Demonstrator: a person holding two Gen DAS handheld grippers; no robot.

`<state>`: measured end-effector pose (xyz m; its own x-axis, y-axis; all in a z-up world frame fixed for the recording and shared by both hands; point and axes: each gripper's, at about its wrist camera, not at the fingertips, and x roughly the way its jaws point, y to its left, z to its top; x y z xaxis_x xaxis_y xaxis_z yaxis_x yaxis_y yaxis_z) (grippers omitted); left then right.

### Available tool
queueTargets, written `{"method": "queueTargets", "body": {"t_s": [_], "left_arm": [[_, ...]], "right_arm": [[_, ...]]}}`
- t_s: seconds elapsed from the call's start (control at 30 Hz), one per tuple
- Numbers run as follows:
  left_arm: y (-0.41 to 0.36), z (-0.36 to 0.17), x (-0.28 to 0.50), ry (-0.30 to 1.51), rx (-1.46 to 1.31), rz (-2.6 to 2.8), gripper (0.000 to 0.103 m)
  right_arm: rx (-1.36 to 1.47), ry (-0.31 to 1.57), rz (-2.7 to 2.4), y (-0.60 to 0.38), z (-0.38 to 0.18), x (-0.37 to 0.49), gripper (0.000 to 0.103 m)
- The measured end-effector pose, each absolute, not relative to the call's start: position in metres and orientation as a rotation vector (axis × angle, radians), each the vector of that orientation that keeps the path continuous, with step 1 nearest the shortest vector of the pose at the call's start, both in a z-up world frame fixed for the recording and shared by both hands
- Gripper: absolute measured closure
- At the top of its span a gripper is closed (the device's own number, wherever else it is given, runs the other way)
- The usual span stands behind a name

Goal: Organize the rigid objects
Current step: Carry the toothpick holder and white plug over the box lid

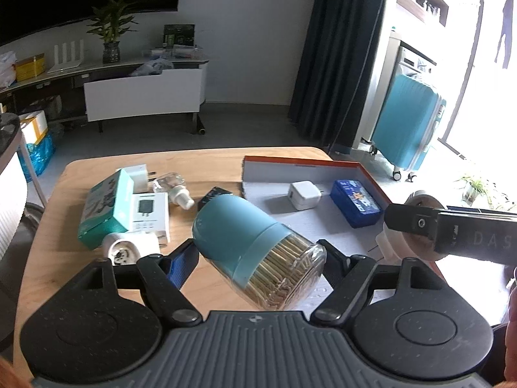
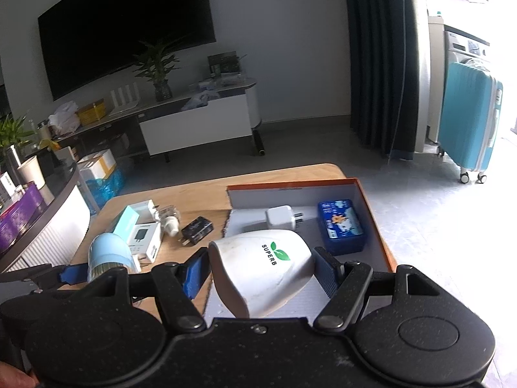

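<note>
My left gripper point(image 1: 258, 255) is clamped on the toothpick jar point(image 1: 255, 252), blue pads against both sides. The jar is tilted, teal cap pointing away from me, clear end full of toothpicks toward the camera. It hangs above the bench point(image 1: 58, 242), just left of the orange-rimmed box point(image 1: 365, 169).

My right gripper point(image 2: 258, 268) is pinching a white cup-shaped object point(image 2: 261, 268) printed "SUPERB" in black under a green leaf mark. It is held over the near end of the box. From the left wrist view the right gripper's side shows the letters "DAS"; the rest runs out of frame.

Inside the box: a white charger point(image 2: 281, 216) with its prongs out, and to its right a blue tin point(image 2: 341, 226) with a cartoon label. The label text is too small to read.

On the bench left of the box:
- a black plug adapter point(image 2: 197, 229) nearest the box wall
- a clear bottle with a white cap point(image 1: 174, 187) lying on its side
- a white carton with a charger picture point(image 1: 150, 213), writing not legible
- a teal carton point(image 1: 106, 207) lying against it, characters on its face unreadable
- a white wall plug point(image 1: 140, 174) behind the teal carton
- a white socket piece point(image 1: 126, 249) at the near end of that group
</note>
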<state>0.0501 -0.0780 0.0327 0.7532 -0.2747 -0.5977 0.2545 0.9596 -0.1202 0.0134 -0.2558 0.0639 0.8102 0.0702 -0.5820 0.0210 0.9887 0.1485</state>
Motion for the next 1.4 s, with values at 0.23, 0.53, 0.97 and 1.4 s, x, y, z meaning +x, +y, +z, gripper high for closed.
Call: {"method": "queueTargets", "body": {"t_s": [0.23, 0.53, 0.97, 1.4], "left_arm": [[-0.092, 0.030, 0.053, 0.660, -0.020, -0.322, 0.023], [-0.106, 0.028, 0.057, 0.665, -0.003, -0.355, 0.023], [-0.128, 0.022, 0.064, 0.680, 0.018, -0.396, 0.023], [-0.147, 0.017, 0.075, 0.704, 0.026, -0.419, 0.023]], "right_arm": [[0.165, 0.618, -0.008, -0.270, 0.065, 0.013, 0.021], [0.177, 0.616, -0.044, -0.285, 0.064, 0.011, 0.021], [0.192, 0.620, -0.082, -0.303, 0.060, 0.020, 0.021], [0.200, 0.630, -0.102, -0.319, 0.055, 0.033, 0.021]]}}
